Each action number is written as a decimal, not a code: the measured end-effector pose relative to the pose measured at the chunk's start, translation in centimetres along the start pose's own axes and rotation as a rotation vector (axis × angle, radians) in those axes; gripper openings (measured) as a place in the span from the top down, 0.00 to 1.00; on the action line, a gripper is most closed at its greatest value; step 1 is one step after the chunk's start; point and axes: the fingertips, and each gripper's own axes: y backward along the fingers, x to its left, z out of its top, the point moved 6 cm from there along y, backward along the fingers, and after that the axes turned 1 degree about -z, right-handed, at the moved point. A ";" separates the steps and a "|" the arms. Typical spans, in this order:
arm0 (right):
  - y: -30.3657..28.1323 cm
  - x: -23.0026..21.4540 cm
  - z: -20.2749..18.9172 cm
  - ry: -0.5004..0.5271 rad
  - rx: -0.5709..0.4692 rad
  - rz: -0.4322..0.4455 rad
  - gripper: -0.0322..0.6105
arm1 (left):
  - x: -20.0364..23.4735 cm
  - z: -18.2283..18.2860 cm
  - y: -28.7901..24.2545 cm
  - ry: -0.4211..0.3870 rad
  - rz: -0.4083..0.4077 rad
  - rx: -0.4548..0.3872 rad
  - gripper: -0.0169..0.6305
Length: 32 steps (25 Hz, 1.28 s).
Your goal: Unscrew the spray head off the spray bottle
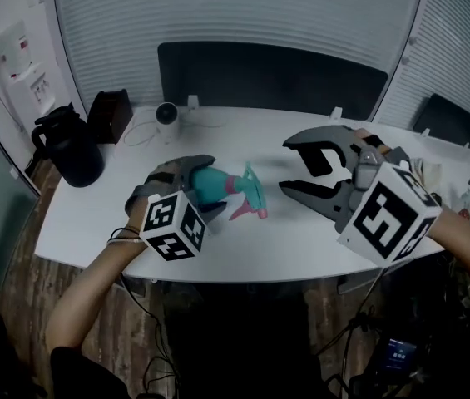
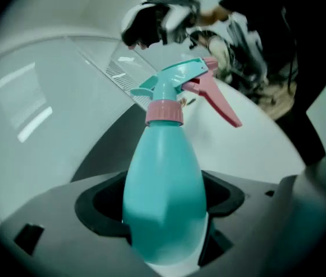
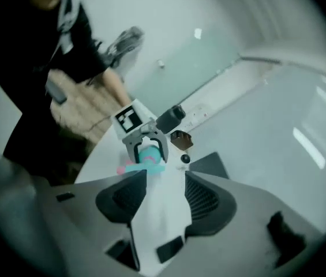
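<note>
White table [image 1: 301,243] below you, and at mid-frame your left gripper [image 2: 164,203] is clamped tight on the spray bottle [image 1: 211,183]. The spray head [image 2: 180,79] is still on. At centre-right your right gripper [image 1: 287,165] gapes empty, apart from it. The unscrewing is all left to do.

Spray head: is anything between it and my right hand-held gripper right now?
Nothing visible. The right hand-held gripper is open and empty, with only bare white table between it and the spray head. The left hand-held gripper clamps the bottle by its body, clear of the head.
</note>
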 end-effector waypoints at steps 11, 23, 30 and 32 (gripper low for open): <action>-6.3 1.8 -4.1 -1.056 -0.211 0.358 0.65 | 3.5 3.0 3.0 -0.642 0.601 0.392 0.39; -8.1 1.6 -3.2 -1.155 -0.374 0.359 0.72 | 2.8 3.1 1.9 -0.450 0.487 0.363 0.39; -8.9 1.7 -3.7 -1.152 -0.388 0.339 0.75 | 2.5 2.3 1.2 -0.293 0.437 0.293 0.39; -9.1 1.8 -3.7 -1.127 -0.380 0.329 0.75 | 2.2 2.1 0.8 -0.261 0.400 0.270 0.39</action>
